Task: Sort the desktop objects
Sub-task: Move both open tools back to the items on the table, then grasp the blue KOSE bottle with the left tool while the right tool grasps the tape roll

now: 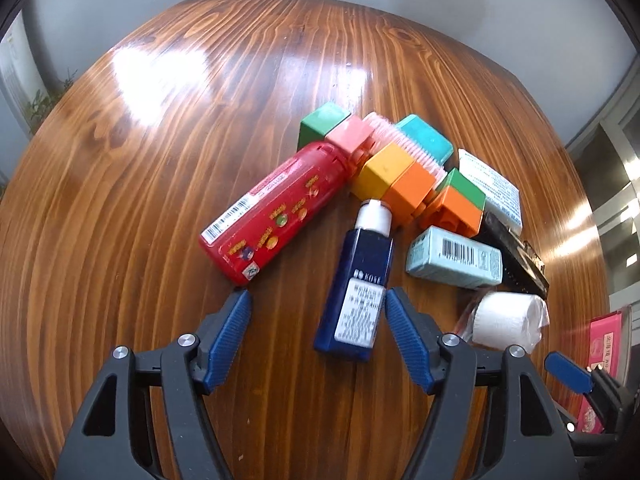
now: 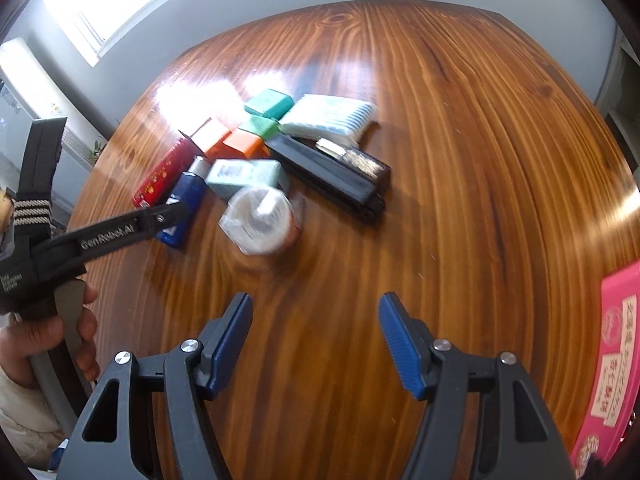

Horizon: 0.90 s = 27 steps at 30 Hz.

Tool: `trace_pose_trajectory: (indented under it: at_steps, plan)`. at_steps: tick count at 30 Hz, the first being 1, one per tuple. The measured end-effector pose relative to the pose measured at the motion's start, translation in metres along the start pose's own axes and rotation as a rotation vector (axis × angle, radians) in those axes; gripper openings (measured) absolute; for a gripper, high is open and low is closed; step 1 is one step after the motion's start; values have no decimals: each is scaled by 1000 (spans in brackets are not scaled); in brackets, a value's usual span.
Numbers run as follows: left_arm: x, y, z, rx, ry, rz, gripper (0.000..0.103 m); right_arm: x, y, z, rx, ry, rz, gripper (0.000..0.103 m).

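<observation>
Both sets of jaws stand apart and empty over the desk. The left gripper straddles the blue bottle off-centre, so closing might nudge it into the red bottle or the crowded blocks.

The right gripper hangs over bare wooden table, jaws spread with nothing between; beyond lie a wrapped white roll, a black stapler and a blue bottle; the left gripper reaches over that bottle; a pink box sits at the right edge.

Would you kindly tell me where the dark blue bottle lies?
In the left wrist view the dark blue bottle lies centre-right on the table, between red bottle and pale blue box.
</observation>
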State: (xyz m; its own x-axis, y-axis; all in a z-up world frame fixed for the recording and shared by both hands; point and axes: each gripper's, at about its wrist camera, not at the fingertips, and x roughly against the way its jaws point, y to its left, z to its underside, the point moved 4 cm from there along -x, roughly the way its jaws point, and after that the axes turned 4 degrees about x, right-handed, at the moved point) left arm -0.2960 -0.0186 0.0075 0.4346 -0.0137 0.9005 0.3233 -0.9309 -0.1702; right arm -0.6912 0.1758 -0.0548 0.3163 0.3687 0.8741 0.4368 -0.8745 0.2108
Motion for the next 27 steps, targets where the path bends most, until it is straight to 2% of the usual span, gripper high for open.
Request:
trace_pose_trajectory:
  at_steps: [7, 8, 9, 11, 17, 19, 22, 27]
  plan:
    - [-7, -19, -11, -128, -34, 11, 72, -8, 17, -26, 54, -29, -8, 70]
    - [-9, -21, -11, -140, -41, 13, 64, -11, 19, -29, 56, -29, -6, 70]
    - [-8, -22, -11, -163, -57, -5, 49, -14, 19, -32, 59, -25, -4, 70]
    - [-4, -23, -9, -201, -69, -17, 32, -19, 22, -37, 64, -21, -4, 69]
    - [8, -7, 7, -196, -75, -44, 32, -36, 31, -43, 99, 6, 0, 54]
    - [12, -8, 14, -203, -70, -46, 32, -42, 32, -44, 107, 16, -2, 40]
    - [19, -18, 20, -219, -69, -43, 32, -36, 29, -40, 101, -1, -12, 40]
    - [26, -45, 28, -260, -70, -13, 32, 0, 16, -27, 91, -63, -3, 40]
